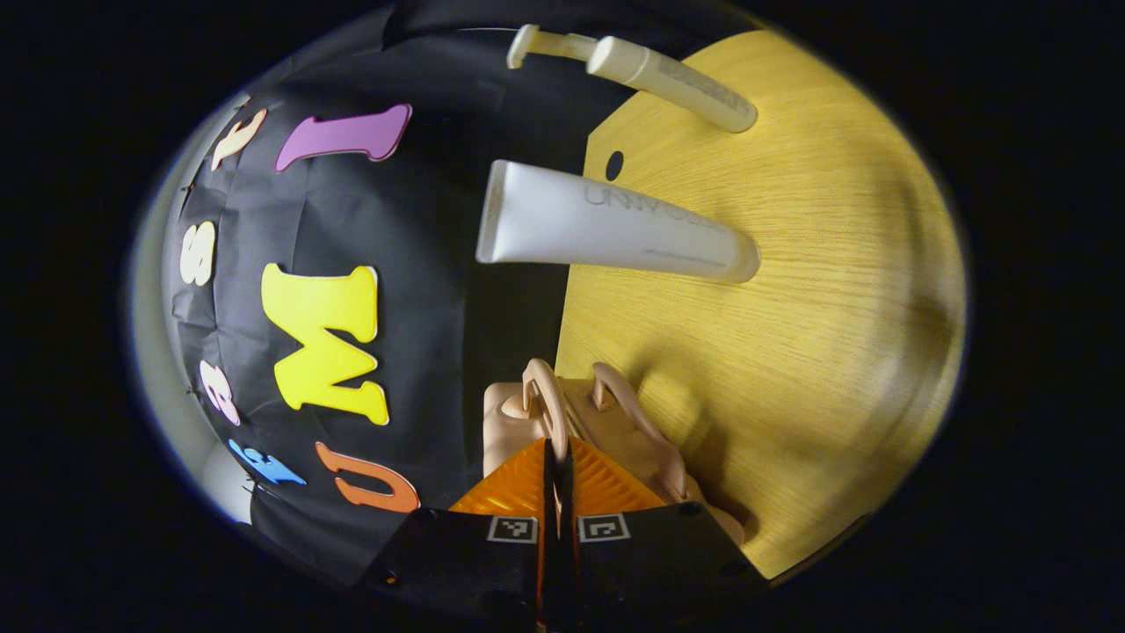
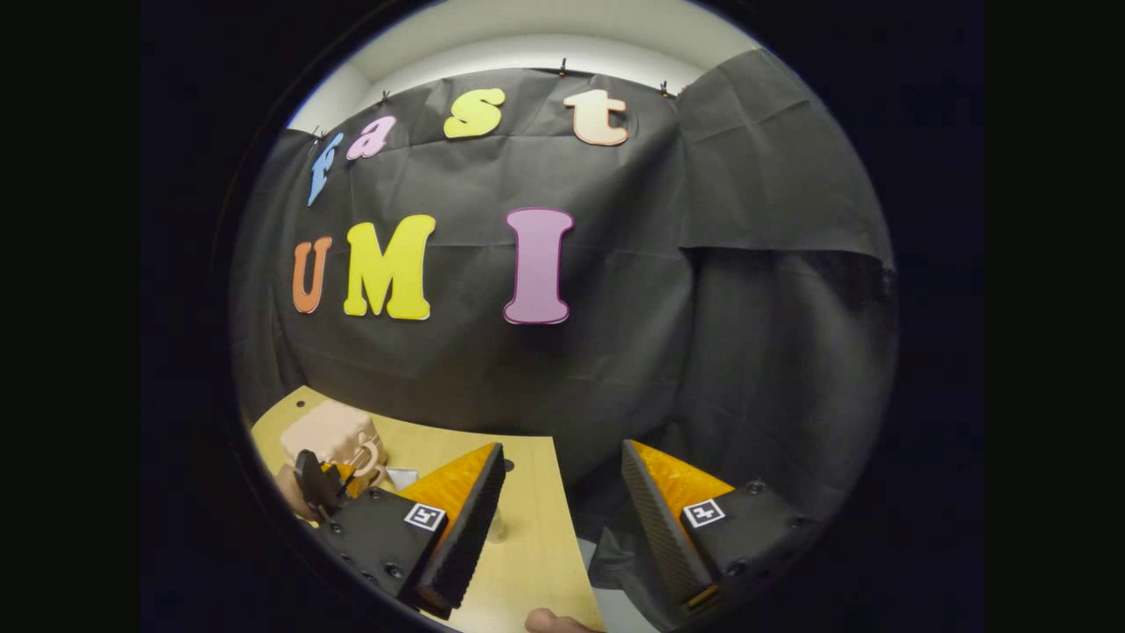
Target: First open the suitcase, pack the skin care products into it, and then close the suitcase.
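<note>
Bottom centre of the left gripper view, here's the left gripper [image 1: 557,479]: two wedge-shaped fingers with fine ribbing on their faces, rising out of a matte black housing. Each half of that housing carries a small square black-and-white marker near the top edge, and dark round screw heads dot the corners. Over to the right gripper view, lower part of the frame: the right gripper [image 2: 562,470] has the same build, ribbed wedge fingers with finely toothed inner pads, black mounts, one square marker apiece, and a row of screws along the lower-left mount.
</note>
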A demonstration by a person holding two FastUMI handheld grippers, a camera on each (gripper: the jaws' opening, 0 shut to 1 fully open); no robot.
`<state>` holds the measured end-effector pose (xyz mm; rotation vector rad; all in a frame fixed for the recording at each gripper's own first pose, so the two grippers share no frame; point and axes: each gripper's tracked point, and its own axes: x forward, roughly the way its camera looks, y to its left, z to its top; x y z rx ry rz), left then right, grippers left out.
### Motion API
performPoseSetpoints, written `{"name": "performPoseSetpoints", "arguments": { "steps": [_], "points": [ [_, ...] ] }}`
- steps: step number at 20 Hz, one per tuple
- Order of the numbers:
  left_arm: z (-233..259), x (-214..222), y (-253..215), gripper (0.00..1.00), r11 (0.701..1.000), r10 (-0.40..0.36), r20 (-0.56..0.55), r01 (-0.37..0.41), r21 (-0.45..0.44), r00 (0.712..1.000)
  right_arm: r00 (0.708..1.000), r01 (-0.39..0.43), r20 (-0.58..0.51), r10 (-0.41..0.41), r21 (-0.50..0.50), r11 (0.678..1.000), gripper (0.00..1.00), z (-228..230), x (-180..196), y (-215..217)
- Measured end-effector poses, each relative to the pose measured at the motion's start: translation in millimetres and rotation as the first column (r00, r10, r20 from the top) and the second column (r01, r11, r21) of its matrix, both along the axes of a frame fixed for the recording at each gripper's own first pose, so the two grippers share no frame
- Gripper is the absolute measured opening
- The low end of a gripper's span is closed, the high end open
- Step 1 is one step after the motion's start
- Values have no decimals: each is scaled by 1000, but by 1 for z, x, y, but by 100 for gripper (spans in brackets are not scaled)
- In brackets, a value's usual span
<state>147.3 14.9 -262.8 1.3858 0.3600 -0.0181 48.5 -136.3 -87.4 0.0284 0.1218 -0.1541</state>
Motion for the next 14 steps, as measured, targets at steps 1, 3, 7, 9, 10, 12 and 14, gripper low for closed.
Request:
{"name": "performPoseSetpoints", "arguments": {
  "steps": [1,3,7,9,10,12,14],
  "points": [
    [8,-2,2,3,999,-2,4,3,-41,1000,1000,6,7,-6,4,1000,79,8,0,11],
    [35,-5,7,3,992,-1,38,6,-124,999,999,22,34,-22,2,1000,80,24,0,31],
    [95,-15,41,3,959,16,111,16,-284,994,995,57,89,-55,-19,998,79,50,2,72],
    [121,-21,66,2,934,23,147,31,-356,989,993,71,95,-67,-42,997,79,58,2,92],
    [132,-23,81,3,924,29,166,37,-380,986,993,71,97,-66,-49,996,78,61,2,105],
    [151,-31,110,3,909,36,199,51,-414,979,993,69,97,-64,-52,996,80,67,5,129],
    [162,-36,144,2,886,51,219,57,-459,974,996,59,67,-57,-27,998,80,67,9,156]
  ]
}}
